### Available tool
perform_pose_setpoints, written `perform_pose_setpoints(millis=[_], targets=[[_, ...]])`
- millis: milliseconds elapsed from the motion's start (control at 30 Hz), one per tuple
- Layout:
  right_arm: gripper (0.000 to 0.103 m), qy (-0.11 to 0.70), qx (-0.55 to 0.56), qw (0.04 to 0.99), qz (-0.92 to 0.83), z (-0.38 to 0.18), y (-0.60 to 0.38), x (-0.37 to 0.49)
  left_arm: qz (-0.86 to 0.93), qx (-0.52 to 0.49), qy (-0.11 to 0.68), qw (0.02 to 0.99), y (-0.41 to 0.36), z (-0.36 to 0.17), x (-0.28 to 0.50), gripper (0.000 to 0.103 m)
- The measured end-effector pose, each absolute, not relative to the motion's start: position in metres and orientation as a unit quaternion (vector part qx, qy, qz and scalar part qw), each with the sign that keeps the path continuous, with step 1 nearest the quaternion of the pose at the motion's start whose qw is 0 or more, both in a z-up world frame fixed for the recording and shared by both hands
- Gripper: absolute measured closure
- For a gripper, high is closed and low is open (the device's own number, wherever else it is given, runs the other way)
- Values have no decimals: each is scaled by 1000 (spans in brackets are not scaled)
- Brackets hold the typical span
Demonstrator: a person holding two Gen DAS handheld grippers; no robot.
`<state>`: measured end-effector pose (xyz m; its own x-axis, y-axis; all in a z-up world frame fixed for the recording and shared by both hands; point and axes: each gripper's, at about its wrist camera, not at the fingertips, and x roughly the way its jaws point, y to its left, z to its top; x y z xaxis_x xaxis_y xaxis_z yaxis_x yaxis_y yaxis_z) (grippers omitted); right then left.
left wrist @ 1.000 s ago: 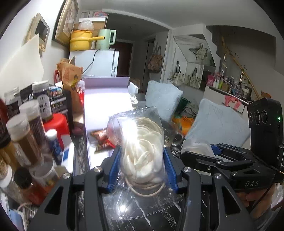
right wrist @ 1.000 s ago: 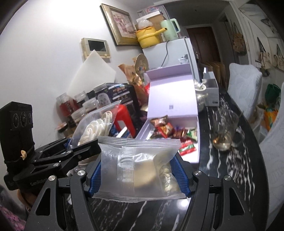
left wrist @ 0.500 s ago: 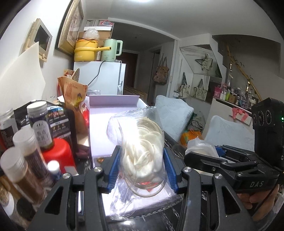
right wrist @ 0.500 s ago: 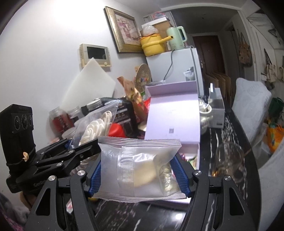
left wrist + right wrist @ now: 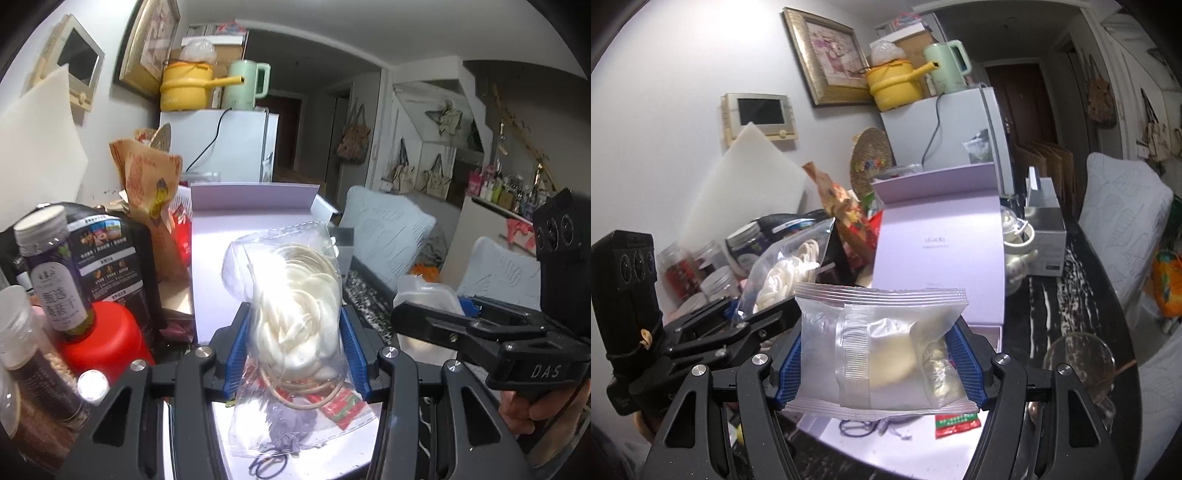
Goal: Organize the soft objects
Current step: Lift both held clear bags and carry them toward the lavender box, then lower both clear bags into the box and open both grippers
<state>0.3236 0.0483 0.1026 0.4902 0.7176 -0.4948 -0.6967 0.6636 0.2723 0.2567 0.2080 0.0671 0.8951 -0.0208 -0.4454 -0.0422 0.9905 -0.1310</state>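
left wrist view: left gripper point(image 5: 295, 347) was pinching a clear bag of white rings point(image 5: 293, 302) between its blue pads point(image 5: 236, 349), the bag standing upright above the open lilac box point(image 5: 255, 206). a red snack packet point(image 5: 341, 404) and a black hair tie point(image 5: 267, 466) lay on the box floor under the bag. left of the box stood a red canister point(image 5: 107, 339), a labelled jar point(image 5: 55, 273) and a brown paper bag point(image 5: 151, 192). at right, the right gripper point(image 5: 458, 321) was seen side-on, carrying a pale bag, with a hand point(image 5: 532, 406) on its grip.

right wrist view: right gripper point(image 5: 881, 360) was clamped on a frosted zip bag point(image 5: 881, 350) holding pale soft pieces, blue pads point(image 5: 966, 365) pressing its two sides, held over the box's near end. box lid point(image 5: 942, 251) stood upright behind. the left gripper point(image 5: 738, 325) with its ring bag point(image 5: 790, 269) was just to the left. a white teapot point(image 5: 1017, 251) and a glass bowl point(image 5: 1078, 362) sat on the dark marbled counter point(image 5: 1075, 295) at right.
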Motion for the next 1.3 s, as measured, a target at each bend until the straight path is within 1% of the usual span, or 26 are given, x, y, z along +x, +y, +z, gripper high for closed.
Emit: perform_pose_setpoints(millis=[633, 1167, 1300], targets=[[33, 349, -4, 859, 375, 50, 77, 388, 36, -50, 305, 950, 225, 13, 320, 57], [33, 397, -39, 850, 345, 11, 90, 414, 32, -32, 359, 932, 221, -24, 345, 57], [33, 411, -29, 841, 351, 6, 89, 417, 25, -42, 377, 925, 225, -33, 350, 57]])
